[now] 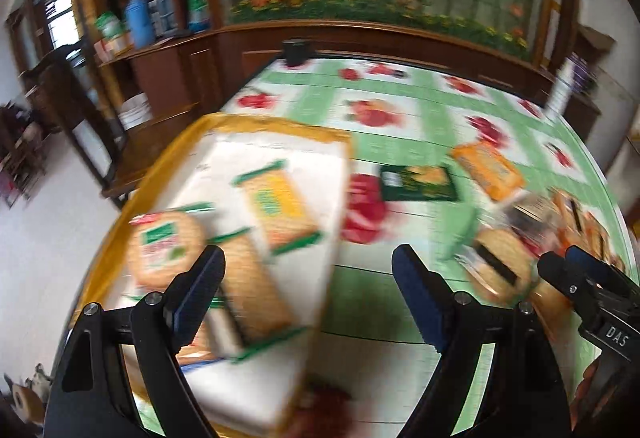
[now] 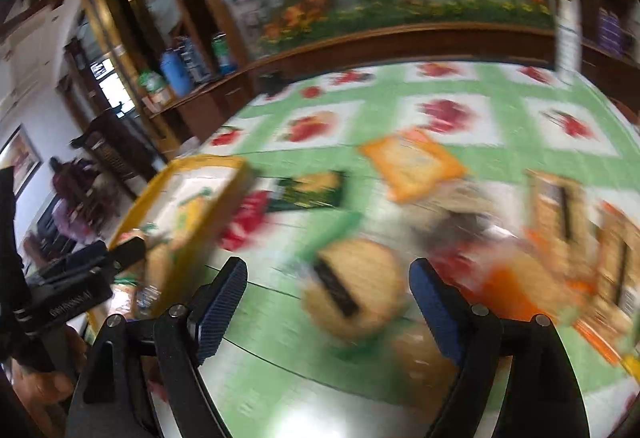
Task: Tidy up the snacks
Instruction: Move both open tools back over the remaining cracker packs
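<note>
Black right gripper lettered "DAS"; both grippers' fingers apart, empty; packet labels blurred.

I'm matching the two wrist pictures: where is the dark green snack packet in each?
Left wrist: dark green packet lies right of centre on the tablecloth, just right of the yellow-rimmed tray.
Right wrist: the packet lies left of centre, again just right of the tray.
Shared landmark: the orange packet lies to its right in both.
</note>
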